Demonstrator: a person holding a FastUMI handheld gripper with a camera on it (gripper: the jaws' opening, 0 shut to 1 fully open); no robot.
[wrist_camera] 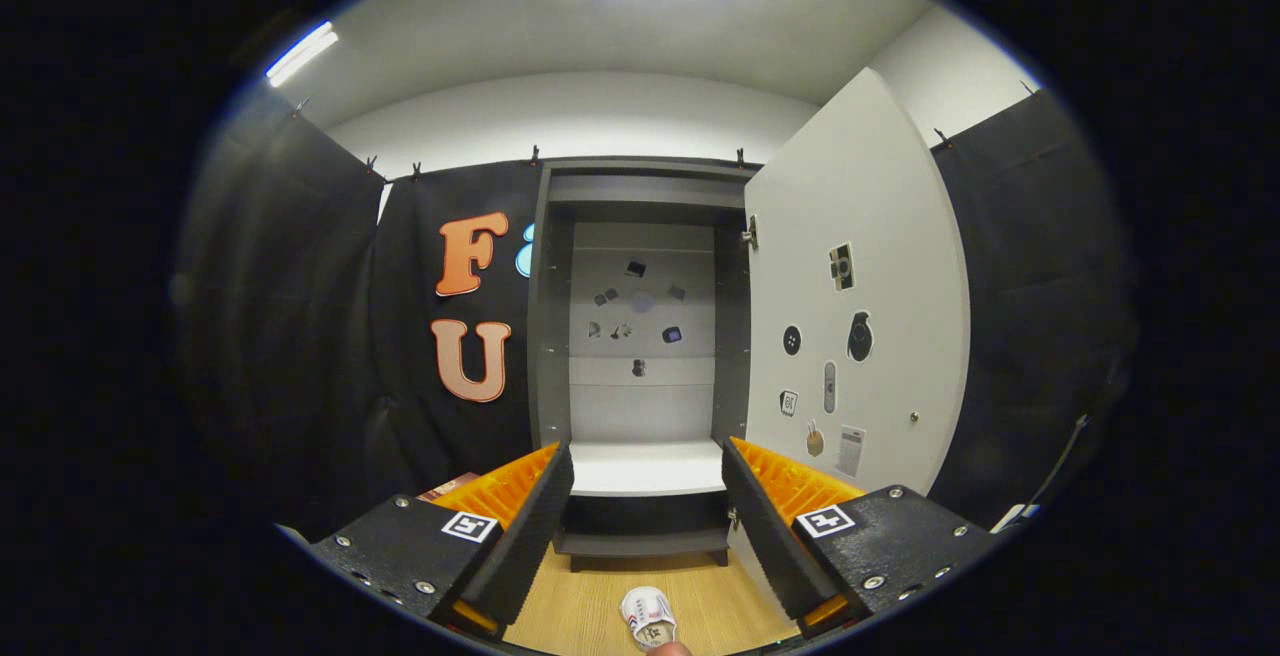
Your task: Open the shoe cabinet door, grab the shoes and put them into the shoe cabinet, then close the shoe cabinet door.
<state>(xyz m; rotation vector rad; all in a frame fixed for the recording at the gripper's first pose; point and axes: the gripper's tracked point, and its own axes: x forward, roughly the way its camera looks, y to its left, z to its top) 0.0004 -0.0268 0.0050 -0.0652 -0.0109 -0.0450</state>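
Cabinet: we see door swung open, frame centre.
Gripper: fingers wide apart w/ nothing held.
Shoe: on floor (bottom centre).

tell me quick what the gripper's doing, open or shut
gripper: open, holding nothing, fingers spread toward the open shoe cabinet; the shoe lies on the floor between them.

Claw open before open-doored shoe cabinet.

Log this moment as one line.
white cabinet door: open | small white shoe: on wooden floor, between gripper fingers | gripper: open, empty
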